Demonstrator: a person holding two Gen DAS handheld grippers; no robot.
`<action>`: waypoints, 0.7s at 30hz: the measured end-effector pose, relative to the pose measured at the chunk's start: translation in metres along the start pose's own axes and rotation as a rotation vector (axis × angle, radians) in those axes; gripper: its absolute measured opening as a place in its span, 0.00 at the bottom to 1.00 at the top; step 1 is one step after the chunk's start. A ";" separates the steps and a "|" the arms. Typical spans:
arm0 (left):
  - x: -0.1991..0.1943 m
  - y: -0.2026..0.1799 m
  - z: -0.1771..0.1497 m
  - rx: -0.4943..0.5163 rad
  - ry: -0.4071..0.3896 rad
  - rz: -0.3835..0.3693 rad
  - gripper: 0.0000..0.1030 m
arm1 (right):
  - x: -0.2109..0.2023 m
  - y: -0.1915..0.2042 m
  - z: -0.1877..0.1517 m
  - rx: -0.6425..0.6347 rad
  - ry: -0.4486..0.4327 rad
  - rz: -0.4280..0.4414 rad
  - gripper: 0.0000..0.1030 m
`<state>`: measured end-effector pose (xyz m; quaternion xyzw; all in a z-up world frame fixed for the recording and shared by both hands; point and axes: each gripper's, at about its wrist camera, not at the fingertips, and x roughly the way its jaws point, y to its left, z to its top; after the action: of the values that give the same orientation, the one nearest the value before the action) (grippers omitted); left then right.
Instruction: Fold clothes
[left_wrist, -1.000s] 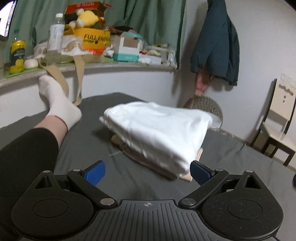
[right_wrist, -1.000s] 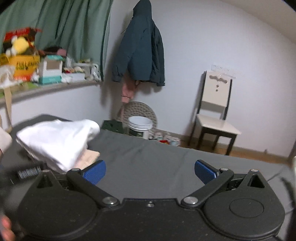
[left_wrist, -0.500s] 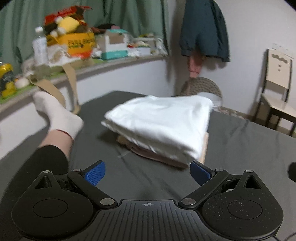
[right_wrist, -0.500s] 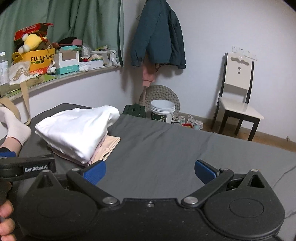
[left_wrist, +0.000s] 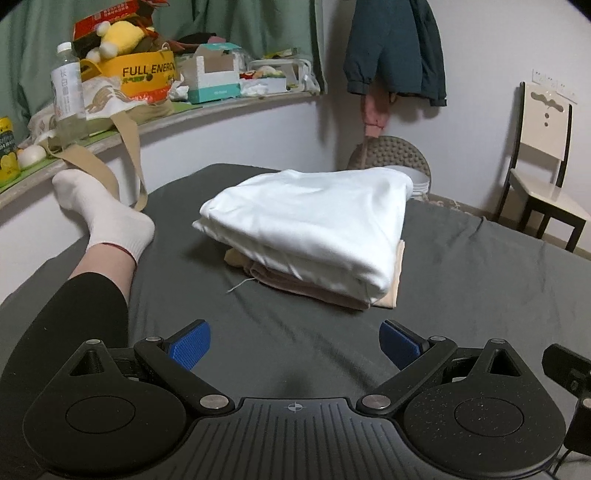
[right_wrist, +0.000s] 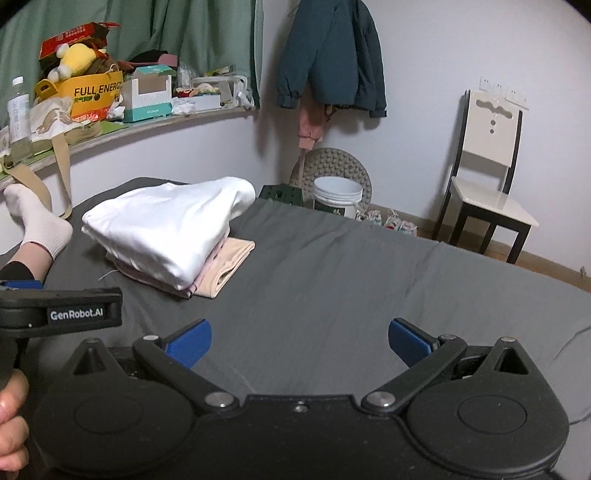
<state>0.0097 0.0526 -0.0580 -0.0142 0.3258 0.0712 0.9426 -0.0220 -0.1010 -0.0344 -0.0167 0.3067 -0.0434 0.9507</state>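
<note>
Both my grippers, left (left_wrist: 294, 341) and right (right_wrist: 299, 341), hang with jaws spread wide and nothing between the blue pads, low over the grey bedsheet (left_wrist: 461, 280). Ahead of them I see the folded white garment (left_wrist: 314, 225) stacked on a folded beige one (right_wrist: 225, 264), beside a socked foot (left_wrist: 99, 214).

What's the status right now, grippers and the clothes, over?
Left gripper and right gripper open, empty. Folded white garment stacked on beige clothes on the grey bed. A socked foot rests left of the stack, apart from it.
</note>
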 end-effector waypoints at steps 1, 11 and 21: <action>0.001 0.001 0.000 -0.002 0.005 -0.005 0.95 | 0.000 -0.001 -0.001 0.002 0.003 0.000 1.00; 0.004 0.000 -0.003 0.005 0.018 0.000 0.95 | 0.003 -0.003 -0.003 0.005 0.029 0.012 1.00; 0.005 -0.005 -0.005 0.032 0.027 -0.003 0.95 | 0.005 -0.001 -0.004 -0.011 0.041 0.013 1.00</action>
<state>0.0114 0.0476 -0.0647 -0.0003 0.3398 0.0644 0.9383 -0.0202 -0.1022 -0.0409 -0.0193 0.3267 -0.0359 0.9442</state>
